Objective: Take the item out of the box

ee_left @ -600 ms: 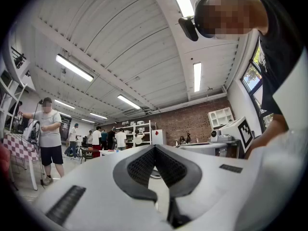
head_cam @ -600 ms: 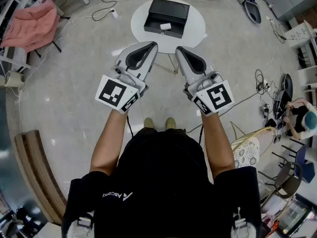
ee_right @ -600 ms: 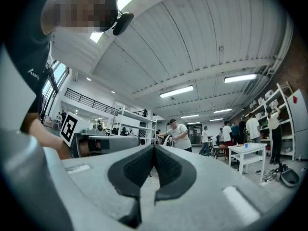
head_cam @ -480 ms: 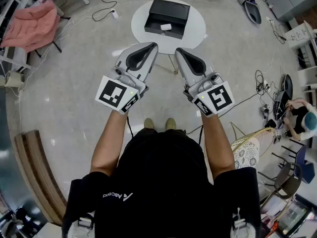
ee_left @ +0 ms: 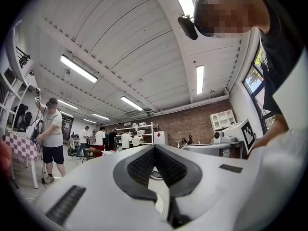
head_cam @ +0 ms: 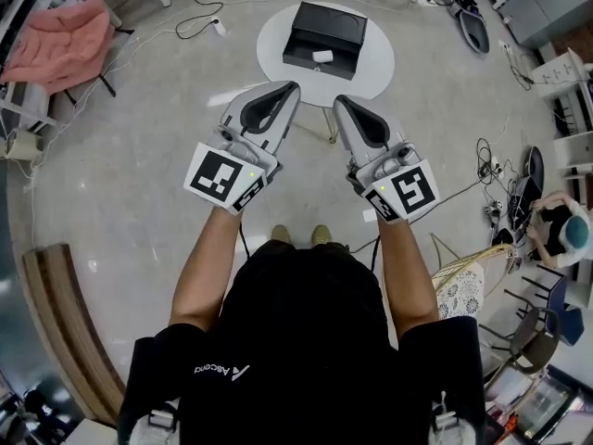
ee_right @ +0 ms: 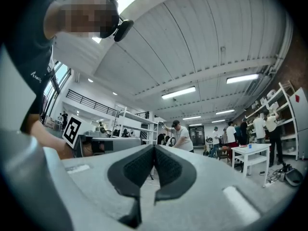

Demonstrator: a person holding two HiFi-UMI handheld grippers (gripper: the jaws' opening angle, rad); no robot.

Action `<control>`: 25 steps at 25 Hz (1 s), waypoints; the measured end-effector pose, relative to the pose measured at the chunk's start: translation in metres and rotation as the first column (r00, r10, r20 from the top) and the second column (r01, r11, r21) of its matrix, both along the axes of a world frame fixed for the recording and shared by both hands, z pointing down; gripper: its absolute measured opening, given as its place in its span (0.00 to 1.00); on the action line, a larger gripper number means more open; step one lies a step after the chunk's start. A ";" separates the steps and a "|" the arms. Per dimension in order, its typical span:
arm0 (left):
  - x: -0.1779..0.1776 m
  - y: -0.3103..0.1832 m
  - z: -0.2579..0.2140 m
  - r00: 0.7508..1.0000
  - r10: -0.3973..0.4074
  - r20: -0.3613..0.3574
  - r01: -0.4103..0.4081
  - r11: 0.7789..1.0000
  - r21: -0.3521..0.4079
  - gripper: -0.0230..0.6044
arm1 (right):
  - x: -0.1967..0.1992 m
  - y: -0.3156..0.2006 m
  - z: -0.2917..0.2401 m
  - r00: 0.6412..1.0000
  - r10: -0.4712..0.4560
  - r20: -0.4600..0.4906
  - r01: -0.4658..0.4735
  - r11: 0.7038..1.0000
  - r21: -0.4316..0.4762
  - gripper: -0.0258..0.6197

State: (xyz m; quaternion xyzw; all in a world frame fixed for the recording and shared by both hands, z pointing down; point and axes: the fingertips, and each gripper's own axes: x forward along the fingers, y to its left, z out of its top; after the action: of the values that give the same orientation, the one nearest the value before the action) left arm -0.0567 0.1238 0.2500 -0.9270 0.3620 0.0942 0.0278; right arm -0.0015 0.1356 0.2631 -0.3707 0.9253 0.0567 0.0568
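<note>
The item (head_cam: pixel 322 56), small and white, lay in the front part of the open black box (head_cam: pixel 335 24), well ahead of both pairs of fingers and touched by neither.

On the left gripper (head_cam: pixel 293 87), its own view showed the ribbed black pads (ee_left: pixel 140 166) meeting at the tips, jaws together, nothing between them. Same story on the right gripper (head_cam: pixel 337 100): pads (ee_right: pixel 168 165) tip to tip and empty.

Both grippers were held out side by side above the floor, noses pointed toward the box, their tips near one another but apart. In the head view those tips showed right at the near edge of the round white table (head_cam: pixel 276 43), and the box stood on that table beyond them.

Behind the jaws sat the marker cubes, left (head_cam: pixel 222 179) and right (head_cam: pixel 408 188), then bare forearms and a black shirt. A pair of shoes (head_cam: pixel 296 235) was on the pale floor below.

Farther out, a pink cloth (head_cam: pixel 56 49) hung over a chair at far left and a wooden bench (head_cam: pixel 69 327) curved along the lower left. A seated person (head_cam: pixel 563 232) was at far right, with cables (head_cam: pixel 486 179) trailing over the floor nearby.
</note>
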 end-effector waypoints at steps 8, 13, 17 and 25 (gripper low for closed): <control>-0.028 -0.019 0.004 0.999 0.034 0.018 -0.034 0.999 0.026 0.03 | -0.021 -0.022 0.005 0.999 0.036 -0.037 -0.036 0.999 -0.002 0.04; -0.038 -0.042 0.016 0.999 0.048 0.008 -0.048 0.998 0.028 0.03 | -0.024 -0.051 0.016 0.996 0.045 -0.078 -0.045 0.999 0.004 0.04; -0.035 -0.074 0.021 0.999 0.044 0.010 -0.044 0.998 0.035 0.03 | -0.020 -0.085 0.023 0.995 0.038 -0.097 -0.038 0.999 0.006 0.04; -0.007 -0.166 0.036 0.999 0.032 0.042 -0.033 0.999 0.031 0.03 | -0.004 -0.177 0.047 0.980 -0.013 -0.200 0.009 1.000 -0.020 0.04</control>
State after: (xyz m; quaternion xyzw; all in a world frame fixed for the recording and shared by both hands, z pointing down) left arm -0.0639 -0.0421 0.2864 -0.9340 0.3446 0.0810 0.0484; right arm -0.0051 -0.0412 0.3098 -0.3585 0.9289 0.0844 -0.0397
